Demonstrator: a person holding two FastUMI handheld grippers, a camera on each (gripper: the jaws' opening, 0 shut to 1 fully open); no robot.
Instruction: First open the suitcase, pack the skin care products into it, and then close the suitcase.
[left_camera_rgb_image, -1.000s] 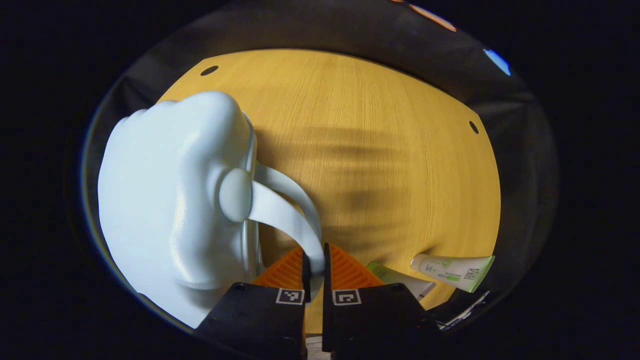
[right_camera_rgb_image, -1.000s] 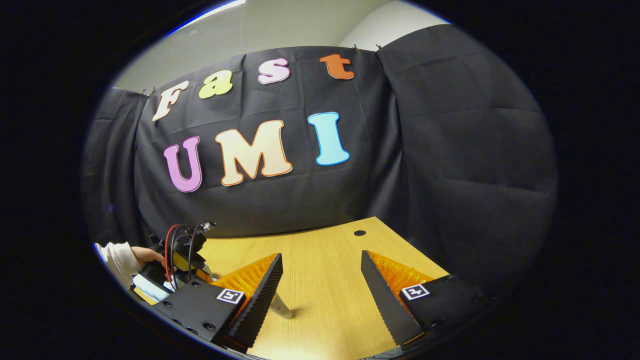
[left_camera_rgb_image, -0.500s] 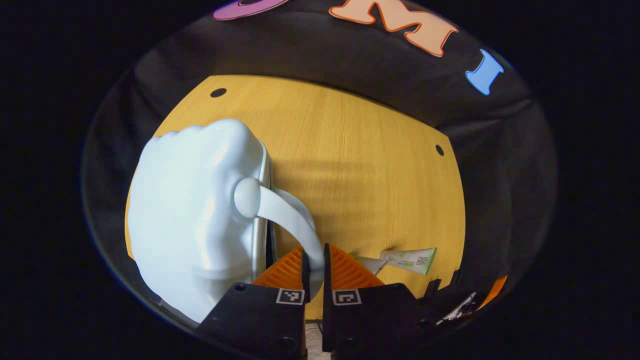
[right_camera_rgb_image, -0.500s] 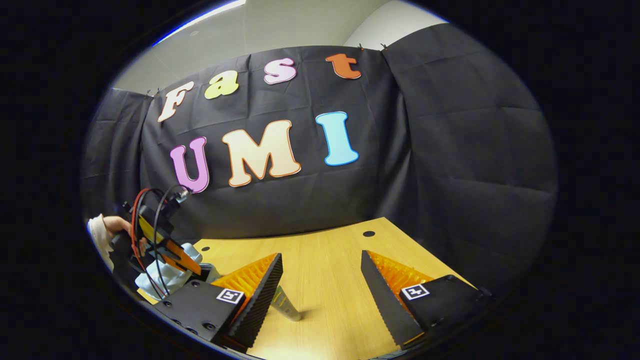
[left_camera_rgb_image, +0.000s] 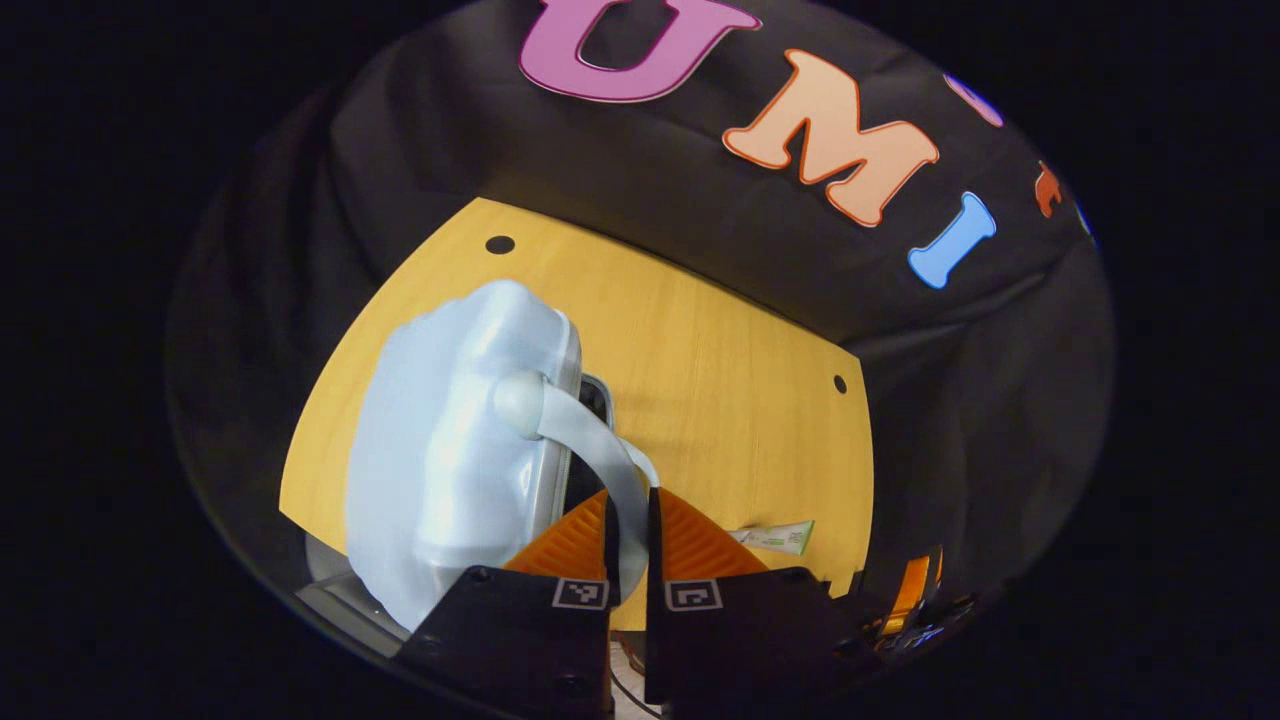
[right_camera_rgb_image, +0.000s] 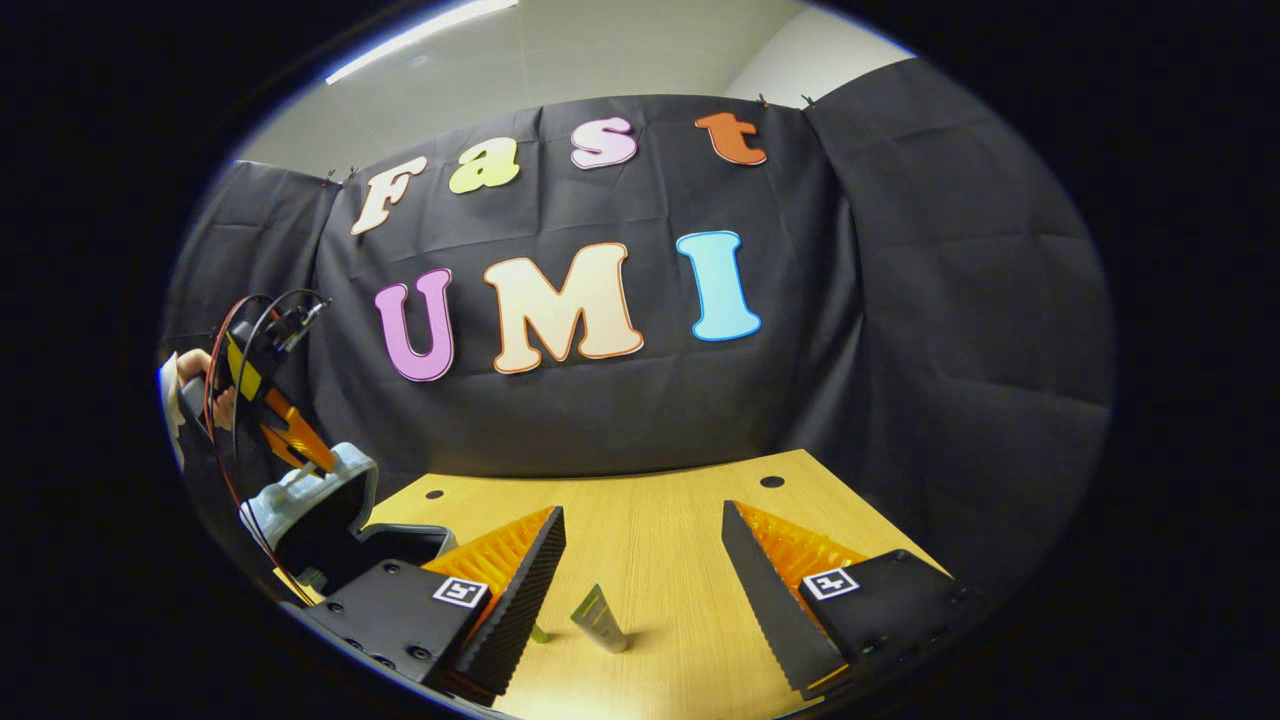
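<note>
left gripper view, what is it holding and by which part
The left gripper holds the suitcase lid by its curved handle; the right gripper holds nothing.

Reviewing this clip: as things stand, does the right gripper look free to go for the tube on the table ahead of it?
Probably yes. The right gripper is open, and the tube lies on bare table between its fingers with nothing in between. The left gripper is busy off to the side, lifting the suitcase lid.

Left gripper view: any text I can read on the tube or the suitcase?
Tube: green and dark print, too small to read.
Suitcase: plain shell, no text visible.
Left hand-held gripper, shut on the suitcase handle: square coded markers, no words.
</note>
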